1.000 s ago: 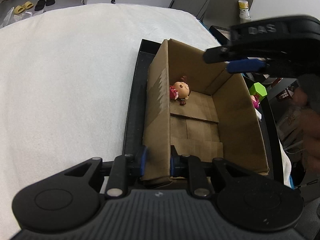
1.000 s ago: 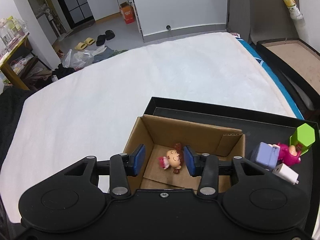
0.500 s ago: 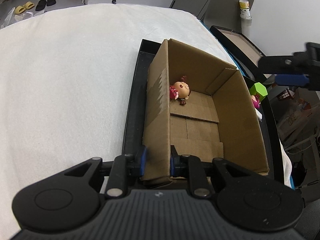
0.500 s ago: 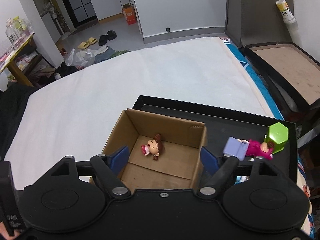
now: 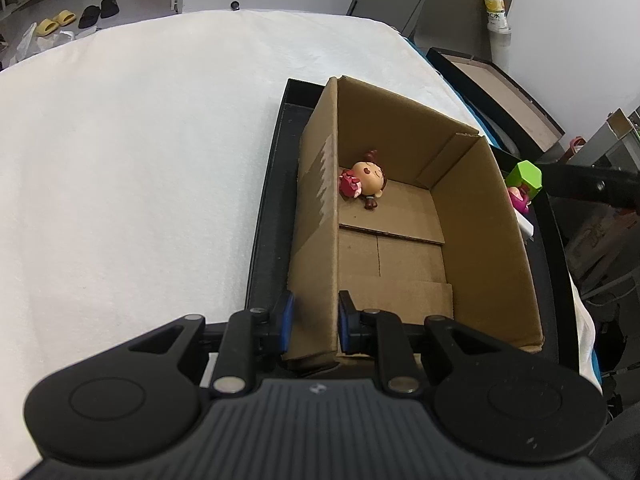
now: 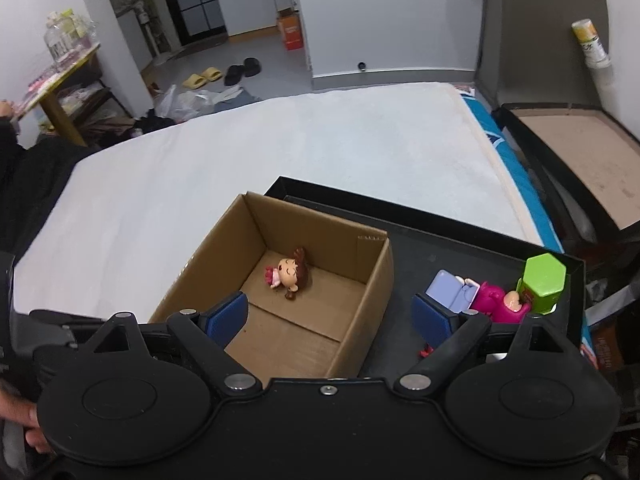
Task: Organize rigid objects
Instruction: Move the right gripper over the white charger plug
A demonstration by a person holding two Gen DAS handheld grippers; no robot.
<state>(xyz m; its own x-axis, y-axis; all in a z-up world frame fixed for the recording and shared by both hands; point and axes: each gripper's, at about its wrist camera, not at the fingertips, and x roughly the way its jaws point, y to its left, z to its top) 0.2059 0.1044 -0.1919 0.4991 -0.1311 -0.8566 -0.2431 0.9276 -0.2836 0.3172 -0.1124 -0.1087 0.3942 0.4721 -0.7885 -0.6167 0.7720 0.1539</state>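
Left gripper (image 5: 312, 322): we have it clamped on the near-left wall of the cardboard box (image 5: 316, 240), one blue pad outside the wall, the other inside. Right gripper (image 6: 330, 316): we hold it above the box's near-right corner with its fingers spread wide, nothing between them, left pad over the box interior, right pad over the tray.

Cardboard box sits open-topped on a black tray (image 6: 416, 248), which lies on a white cloth surface (image 6: 280, 148). Inside the box we see one doll figure (image 6: 289, 274) lying on its side on the floor, near the far-left corner; big head, brown hair, pink outfit. Rest of the box floor is bare cardboard flaps.

On the tray to the right of the box, outside it: a lavender block (image 6: 450, 290), a magenta toy (image 6: 496, 300) touching it, and a green hexagonal block (image 6: 544, 278) standing upright just beside the magenta toy, close to the tray's right rim. A small white item shows near these in the left wrist view; we cannot tell what it is.

Background: slippers (image 6: 204, 76) on the floor, a bottle (image 6: 592, 46) by the wall, another open case (image 6: 576, 160) to the right.
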